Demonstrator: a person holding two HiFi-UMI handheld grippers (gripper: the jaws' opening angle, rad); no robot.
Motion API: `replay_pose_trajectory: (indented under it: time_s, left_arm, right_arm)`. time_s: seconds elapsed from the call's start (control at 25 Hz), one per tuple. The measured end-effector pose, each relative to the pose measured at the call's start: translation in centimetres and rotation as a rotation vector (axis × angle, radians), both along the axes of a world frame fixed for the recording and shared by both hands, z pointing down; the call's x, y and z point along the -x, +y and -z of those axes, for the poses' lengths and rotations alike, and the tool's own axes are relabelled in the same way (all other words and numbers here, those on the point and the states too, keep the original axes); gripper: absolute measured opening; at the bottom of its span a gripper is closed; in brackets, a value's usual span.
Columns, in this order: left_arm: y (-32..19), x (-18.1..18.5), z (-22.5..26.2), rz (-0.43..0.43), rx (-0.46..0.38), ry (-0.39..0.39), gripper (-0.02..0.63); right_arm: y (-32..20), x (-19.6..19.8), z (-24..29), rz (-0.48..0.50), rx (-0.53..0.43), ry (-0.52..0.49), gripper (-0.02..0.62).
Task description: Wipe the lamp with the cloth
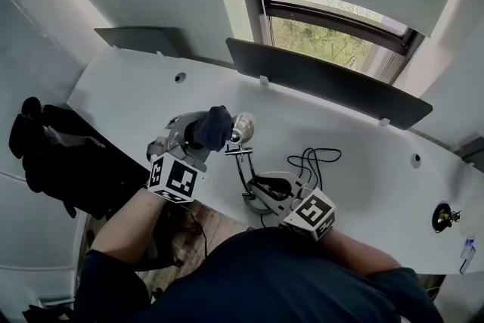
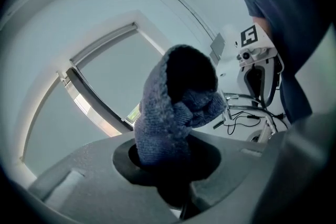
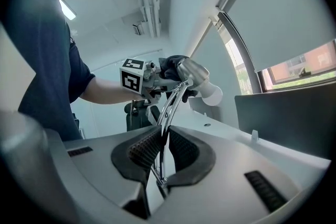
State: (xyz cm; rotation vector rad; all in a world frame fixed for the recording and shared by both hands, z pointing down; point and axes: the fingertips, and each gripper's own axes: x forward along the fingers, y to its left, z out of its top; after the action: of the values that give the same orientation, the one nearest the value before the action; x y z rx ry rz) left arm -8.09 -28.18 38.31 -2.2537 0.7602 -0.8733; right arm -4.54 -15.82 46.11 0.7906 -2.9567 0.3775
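The left gripper [image 2: 167, 168] has its jaws clamped on the bunched dark blue cloth [image 2: 170, 107], which rises out from between them. The right gripper [image 3: 159, 150] has its jaws pinched on the thin metal arm of the lamp [image 3: 194, 74]. Beyond them, the cloth sits right against the lamp's head, above the white desk [image 1: 340, 121].

Bunched dark blue knit cloth [image 1: 210, 126] against head of slim chrome lamp [image 1: 242, 131], lamp upright
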Motion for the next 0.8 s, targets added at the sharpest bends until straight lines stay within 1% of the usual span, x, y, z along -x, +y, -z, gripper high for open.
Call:
replay_pose_trajectory:
  time_s: [0.16, 0.28, 0.4, 0.6, 0.8]
  left_arm:
    - [-1.2, -0.1, -0.1, -0.005, -0.010, -0.044, 0.080]
    - [-1.9, -0.4, 0.1, -0.013, -0.040, -0.083, 0.080]
    - [-2.2, -1.0, 0.6, -0.041, -0.105, -0.137, 0.080]
    - [-1.9, -2.2, 2.4, -0.113, -0.226, -0.218, 0.080]
    - [-1.9, -3.2, 2.7, -0.172, -0.308, -0.280, 0.080]
  right_arm:
    - [0.1, 0.1, 0.0, 0.014, 0.001, -0.004, 0.049]
    - [0.1, 0.1, 0.0, 0.021, 0.000, -0.005, 0.049]
    - [0.1, 0.1, -0.2, 0.025, -0.004, -0.005, 0.049]
    - [0.1, 0.2, -0.1, 0.027, -0.006, -0.005, 0.049]
    - [0.0, 0.2, -0.3, 0.028, -0.006, -0.003, 0.049]
